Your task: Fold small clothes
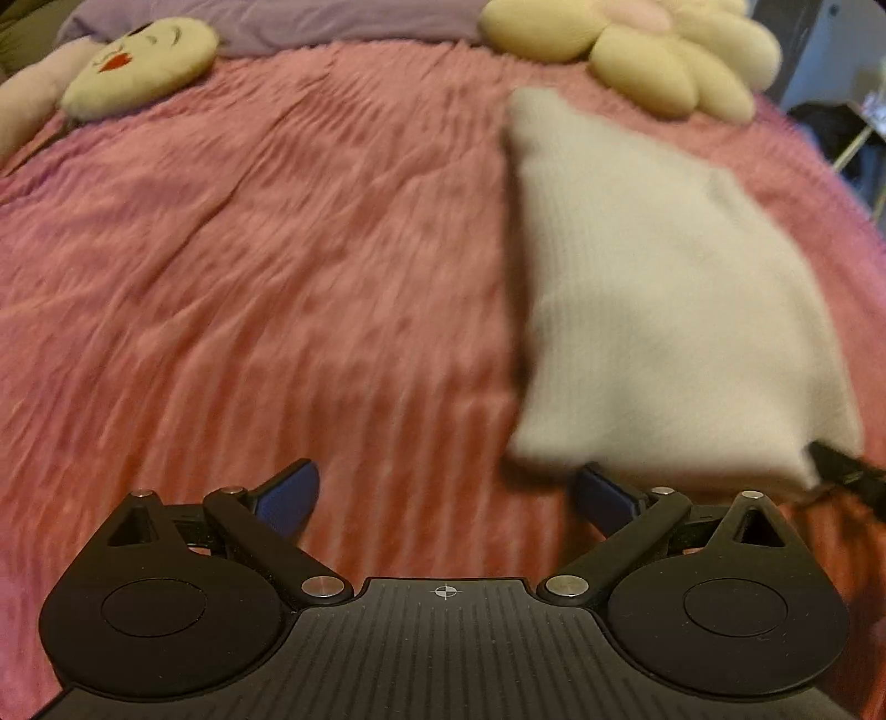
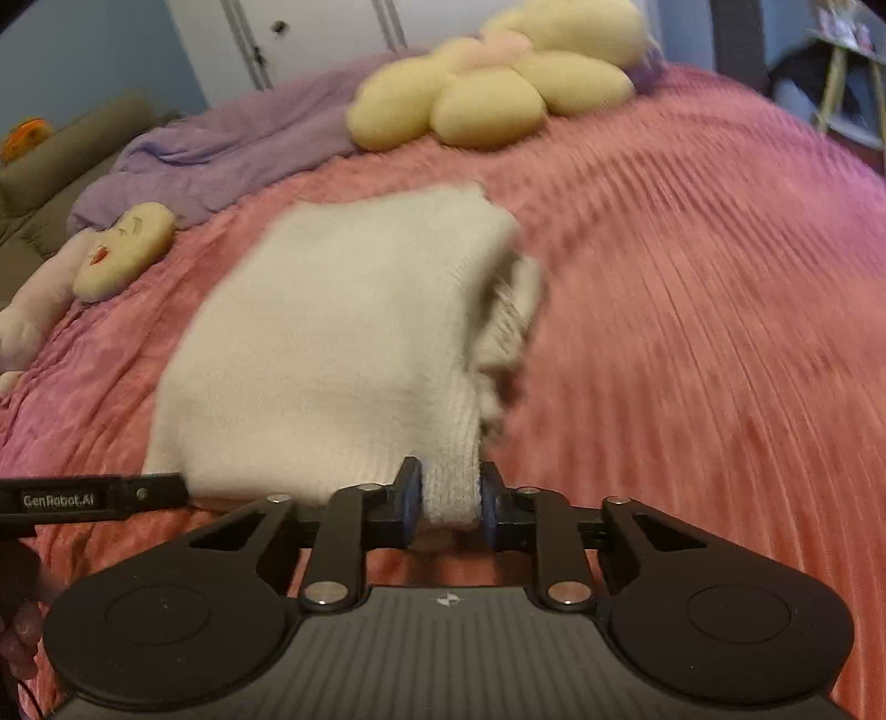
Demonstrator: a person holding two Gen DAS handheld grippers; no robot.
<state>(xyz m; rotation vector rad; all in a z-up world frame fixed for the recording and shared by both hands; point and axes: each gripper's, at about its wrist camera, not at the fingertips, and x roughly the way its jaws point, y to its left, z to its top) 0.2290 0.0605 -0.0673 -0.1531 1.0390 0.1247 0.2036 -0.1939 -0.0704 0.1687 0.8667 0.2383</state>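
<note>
A folded white knit garment [image 2: 343,343] lies on the pink ribbed bedspread [image 2: 692,332]. My right gripper [image 2: 449,501] is shut on its near edge, the blue pads pinching a roll of the knit. In the left wrist view the garment [image 1: 664,299] lies to the right, and my left gripper [image 1: 448,493] is open and empty just off its near left corner, over the bedspread [image 1: 249,277]. The right gripper's tip [image 1: 847,471] shows at the garment's near right corner. The left gripper's finger [image 2: 94,498] shows at the left of the right wrist view. Both views are motion-blurred.
A cream flower-shaped plush [image 2: 493,83] lies at the head of the bed, also in the left wrist view [image 1: 653,50]. A face plush [image 1: 138,61] lies at the far left. A purple blanket [image 2: 221,149] lies behind. A side table [image 2: 847,83] stands at right.
</note>
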